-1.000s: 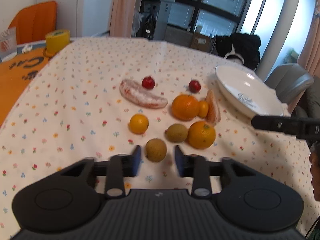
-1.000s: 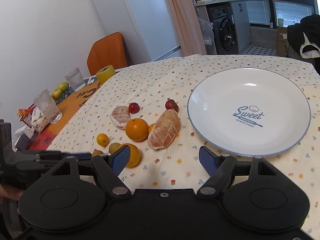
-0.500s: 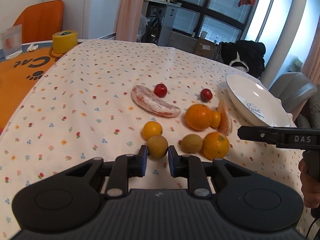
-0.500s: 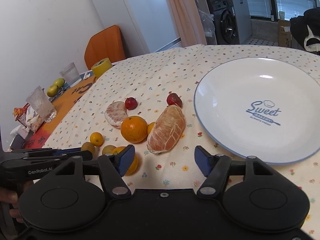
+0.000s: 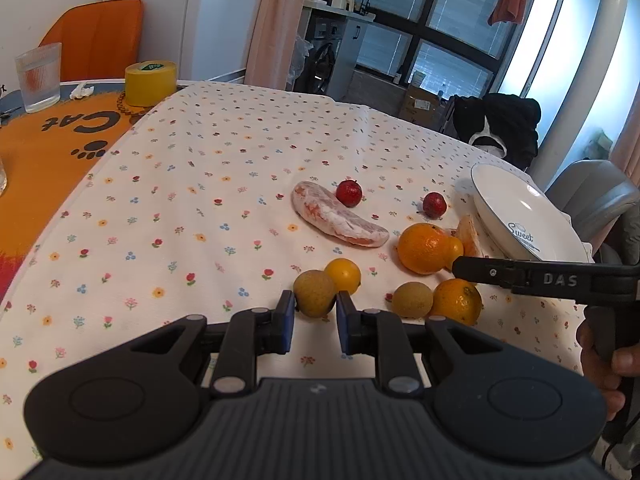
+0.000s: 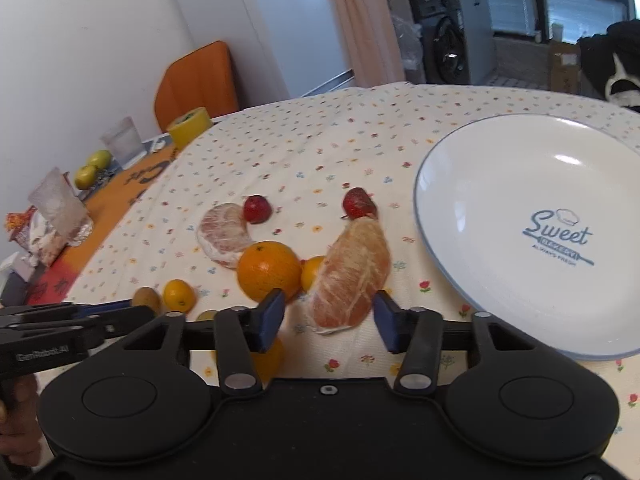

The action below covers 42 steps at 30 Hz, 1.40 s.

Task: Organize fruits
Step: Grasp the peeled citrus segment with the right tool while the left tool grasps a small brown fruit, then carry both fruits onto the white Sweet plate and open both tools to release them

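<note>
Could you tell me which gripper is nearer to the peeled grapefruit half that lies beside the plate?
Right. The right gripper is open around the peeled grapefruit half; the left gripper is farther away, at a brown fruit.

The left gripper [image 5: 314,320], whose jaws stood wide a second ago, has narrowed them around the brown-green fruit [image 5: 315,293], now touching the small orange [image 5: 343,275]. The right gripper [image 6: 327,320] has advanced from beside the plate [image 6: 520,152] to straddle the peeled segment [image 6: 352,276].

Both wrist views look low across the fruit-strewn tablecloth [image 5: 224,152].
</note>
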Motion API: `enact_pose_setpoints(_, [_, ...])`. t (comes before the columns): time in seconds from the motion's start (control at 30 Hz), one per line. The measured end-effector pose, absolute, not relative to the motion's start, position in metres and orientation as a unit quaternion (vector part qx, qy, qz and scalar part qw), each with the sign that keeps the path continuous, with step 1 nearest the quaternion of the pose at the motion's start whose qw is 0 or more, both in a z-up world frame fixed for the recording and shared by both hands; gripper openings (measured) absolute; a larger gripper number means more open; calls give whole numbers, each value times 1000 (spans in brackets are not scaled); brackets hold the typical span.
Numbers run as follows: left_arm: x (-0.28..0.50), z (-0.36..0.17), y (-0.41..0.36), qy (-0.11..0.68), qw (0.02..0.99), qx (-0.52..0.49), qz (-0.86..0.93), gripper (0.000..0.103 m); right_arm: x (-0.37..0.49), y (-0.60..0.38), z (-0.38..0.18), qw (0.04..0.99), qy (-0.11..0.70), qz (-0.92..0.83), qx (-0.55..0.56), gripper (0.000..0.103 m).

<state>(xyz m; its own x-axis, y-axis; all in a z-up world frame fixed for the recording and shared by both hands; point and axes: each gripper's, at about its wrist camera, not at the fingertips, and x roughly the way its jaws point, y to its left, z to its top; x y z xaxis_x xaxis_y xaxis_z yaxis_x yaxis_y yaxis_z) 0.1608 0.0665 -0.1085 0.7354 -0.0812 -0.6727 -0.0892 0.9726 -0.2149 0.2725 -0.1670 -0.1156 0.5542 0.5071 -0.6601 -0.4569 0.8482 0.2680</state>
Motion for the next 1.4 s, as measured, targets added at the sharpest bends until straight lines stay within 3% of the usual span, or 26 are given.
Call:
enact_pose_setpoints(0.33, [152,-104,67,352,928,-121,0,20,265,-195,-112,882,378,272,78,15])
enact_pose_setpoints(1.4, [135,-78,27,310,944,-106,-30,20,227,-247,-78,901,293,295,124,12])
